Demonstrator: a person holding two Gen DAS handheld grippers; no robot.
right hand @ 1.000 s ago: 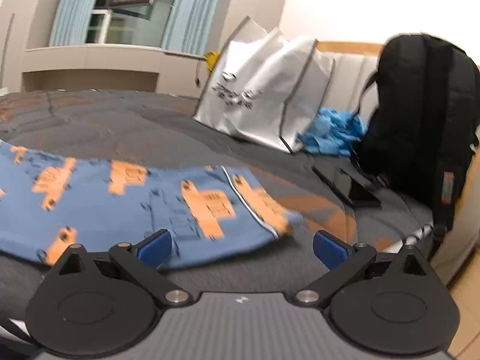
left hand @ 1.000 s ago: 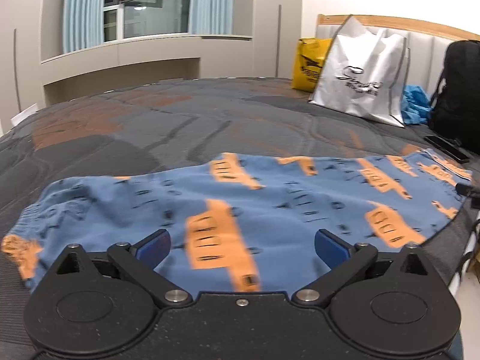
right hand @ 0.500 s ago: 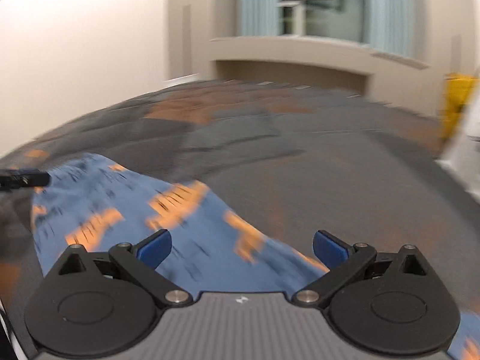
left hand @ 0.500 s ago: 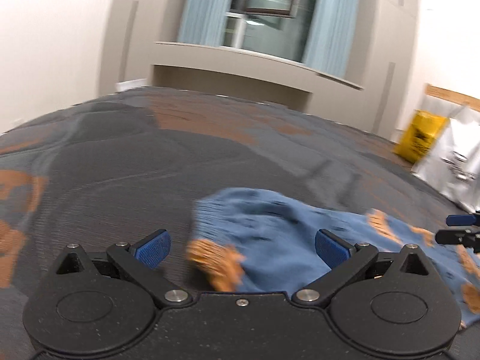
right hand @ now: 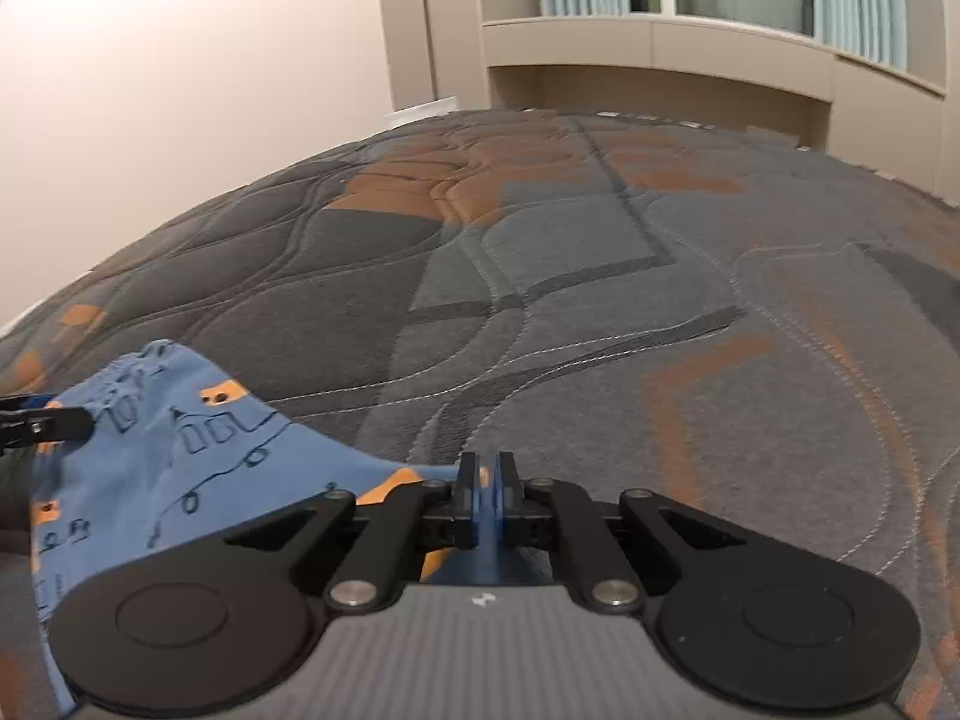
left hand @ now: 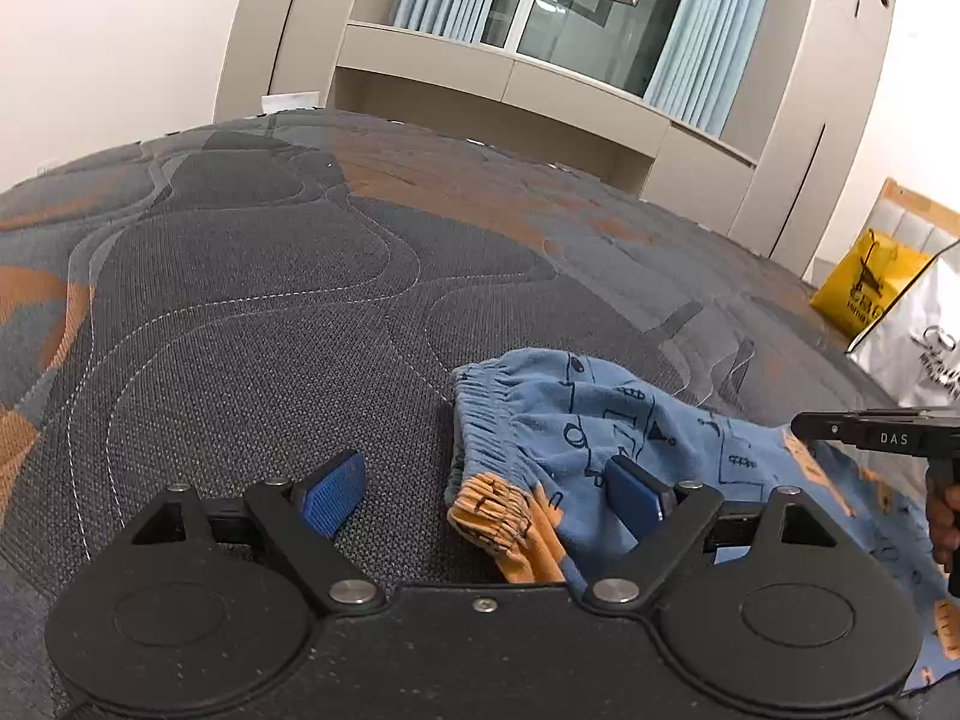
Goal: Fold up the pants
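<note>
Blue pants with orange prints (left hand: 606,420) lie on the grey and orange quilted bed. In the left wrist view my left gripper (left hand: 486,495) is open, its jaws straddling the bunched elastic waistband corner (left hand: 498,510), right pad on the cloth. In the right wrist view my right gripper (right hand: 487,495) is shut on an edge of the pants (right hand: 180,468), which stretch away to the left. The right gripper also shows at the right edge of the left wrist view (left hand: 864,432). The left gripper's tip shows at the left edge of the right wrist view (right hand: 42,423).
A yellow bag (left hand: 864,285) and a white bag (left hand: 924,348) stand at the bed's far right. A cabinet ledge and window with curtains (left hand: 576,18) lie beyond the bed (right hand: 600,300).
Both grippers swung left, toward the waistband end of the pants. My right gripper went from open to shut on the pants' edge. My left gripper stayed open and came over the waistband corner.
</note>
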